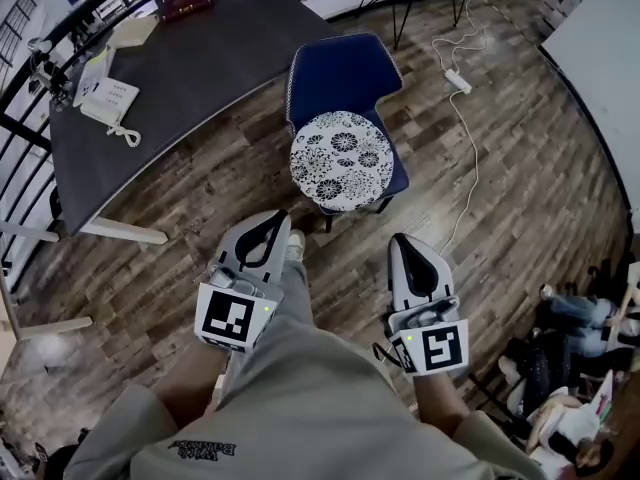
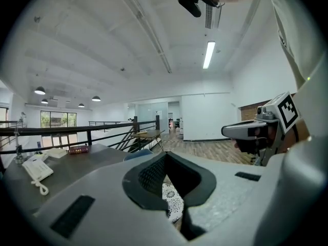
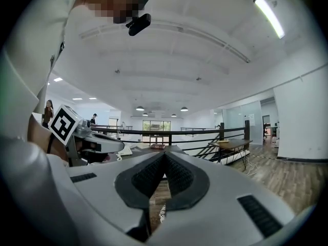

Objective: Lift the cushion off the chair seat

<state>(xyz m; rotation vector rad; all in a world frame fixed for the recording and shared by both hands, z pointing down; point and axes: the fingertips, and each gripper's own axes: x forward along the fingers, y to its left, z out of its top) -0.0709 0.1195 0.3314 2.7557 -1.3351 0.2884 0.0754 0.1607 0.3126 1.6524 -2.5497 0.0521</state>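
**Cushion** [image 1: 341,160]: round, white with a dark flower print. Being round, it has no long axis and points no particular way. It lies flat on the seat of the blue chair [image 1: 340,73], just above the centre of the head view, and covers most of the seat. The chair's back stands toward the top of the frame, beside the dark worktop [image 1: 200,63]. The front of the seat faces down the frame, toward you.

**Your left gripper** [image 1: 279,216]: lower left of centre. Its fingers are closed tip to tip and hold nothing. It points up the frame toward the chair, well apart from the cushion.

**Your right gripper** [image 1: 400,240]: lower right of centre. Its fingers are pressed together and empty. It points the same way and is also clear of the cushion.

**Telephone** [image 1: 108,100]: on the worktop, upper left.

**Power strip** [image 1: 458,80]: on the wooden floor, upper right, with a white cable running down the frame.
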